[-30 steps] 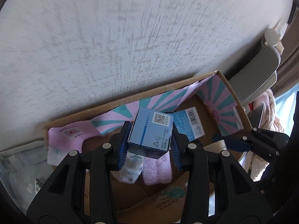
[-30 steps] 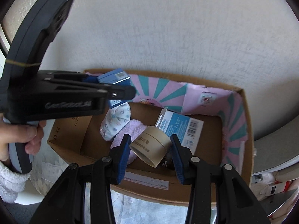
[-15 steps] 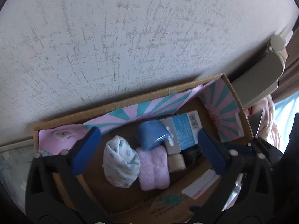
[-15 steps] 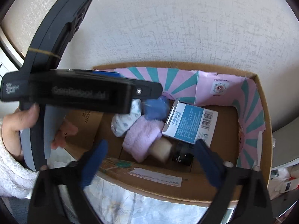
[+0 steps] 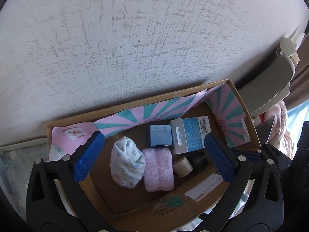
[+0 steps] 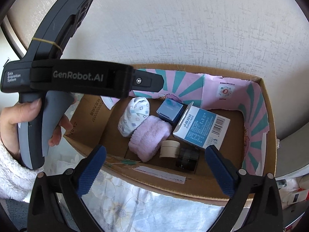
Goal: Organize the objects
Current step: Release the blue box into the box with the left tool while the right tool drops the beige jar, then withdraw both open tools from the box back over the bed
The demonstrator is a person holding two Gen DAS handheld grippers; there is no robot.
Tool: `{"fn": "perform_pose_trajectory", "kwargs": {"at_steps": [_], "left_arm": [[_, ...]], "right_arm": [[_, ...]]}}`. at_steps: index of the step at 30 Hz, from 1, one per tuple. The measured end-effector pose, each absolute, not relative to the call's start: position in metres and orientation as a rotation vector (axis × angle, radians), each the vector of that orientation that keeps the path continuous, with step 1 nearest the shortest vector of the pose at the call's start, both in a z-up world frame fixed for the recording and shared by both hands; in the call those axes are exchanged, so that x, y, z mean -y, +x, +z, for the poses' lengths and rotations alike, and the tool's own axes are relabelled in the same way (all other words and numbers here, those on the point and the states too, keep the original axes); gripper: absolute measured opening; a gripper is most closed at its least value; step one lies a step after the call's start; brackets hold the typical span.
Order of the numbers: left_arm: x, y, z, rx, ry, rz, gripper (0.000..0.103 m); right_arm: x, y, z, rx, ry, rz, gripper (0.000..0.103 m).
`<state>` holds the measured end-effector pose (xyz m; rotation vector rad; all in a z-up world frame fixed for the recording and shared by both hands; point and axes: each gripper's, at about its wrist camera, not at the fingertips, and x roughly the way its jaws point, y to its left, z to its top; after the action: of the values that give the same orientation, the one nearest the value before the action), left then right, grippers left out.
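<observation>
**Both grippers wide open above the box**

The left gripper [image 5: 154,160] is spread wide and holds nothing; the right gripper [image 6: 154,172] is likewise spread wide and empty. Below them, inside the cardboard box [image 6: 270,135], lie a patterned sock roll [image 5: 127,164], a pink towel roll [image 5: 158,169], a small blue box [image 5: 160,137], a blue-and-white carton [image 5: 190,137], a beige jar [image 6: 170,148] and a black jar [image 6: 187,158], packed close together.

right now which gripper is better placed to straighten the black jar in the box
Right. The black jar lies in the box near corner, just ahead of the open right gripper. The left gripper, also open, centres over the pink towel, with the jar off to its right.
</observation>
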<state>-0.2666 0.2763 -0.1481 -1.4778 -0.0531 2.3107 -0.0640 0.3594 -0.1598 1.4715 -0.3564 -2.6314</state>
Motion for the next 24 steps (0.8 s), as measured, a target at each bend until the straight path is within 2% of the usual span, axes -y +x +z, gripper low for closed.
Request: {"fn": "perform_pose_trajectory", "kwargs": {"at_steps": [13,18,24], "left_arm": [[-0.262,-0.225,-0.111,0.078,-1.383,2.502,0.103],[-0.247,-0.203,-0.088,0.064,-1.325,2.597,0.103],[-0.219,-0.177,-0.065,0.022,-1.281,2.649,0.103]], "right_arm": [[-0.36,-0.052,-0.14,0.273,1.493,-2.626,0.102],[-0.353,-0.044,-0.121,0.144,1.442,-2.678,0.102],[-0.344,-0.037,-0.1,0.167,1.373,-2.707,0.102]]}}
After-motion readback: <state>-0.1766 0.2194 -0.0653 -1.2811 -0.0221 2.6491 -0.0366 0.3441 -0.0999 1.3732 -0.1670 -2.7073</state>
